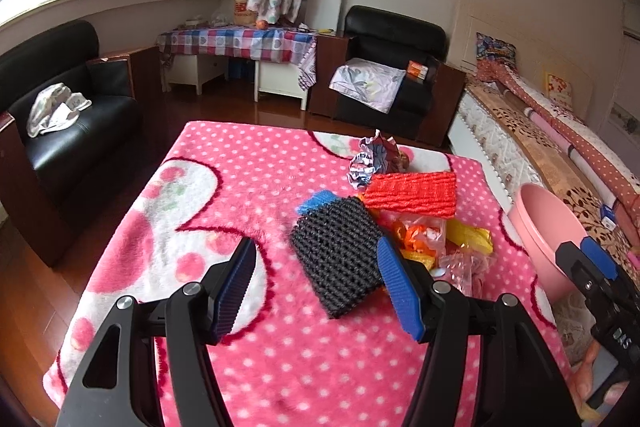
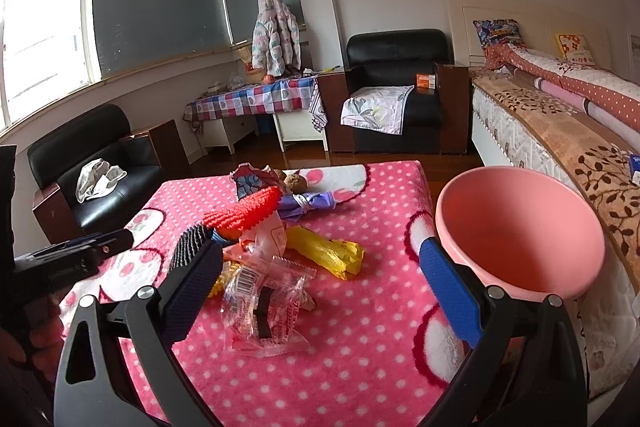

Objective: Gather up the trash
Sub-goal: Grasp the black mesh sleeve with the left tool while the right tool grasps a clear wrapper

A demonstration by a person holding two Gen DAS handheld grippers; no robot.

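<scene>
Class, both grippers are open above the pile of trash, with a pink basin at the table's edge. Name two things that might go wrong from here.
1. The pink basin overhangs the table edge; a nudge from the right gripper might tip it off.
2. The clear wrapper looks thin and slippery, so it may slide out of the jaws.

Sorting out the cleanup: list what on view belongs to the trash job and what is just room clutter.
Job:
black foam net
red foam net
yellow wrapper
clear plastic wrapper
crumpled paper
pink basin, probably the bin
left gripper and right gripper, both open

Lying about:
puffer jacket
checked tablecloth
orange box on the armchair
</scene>
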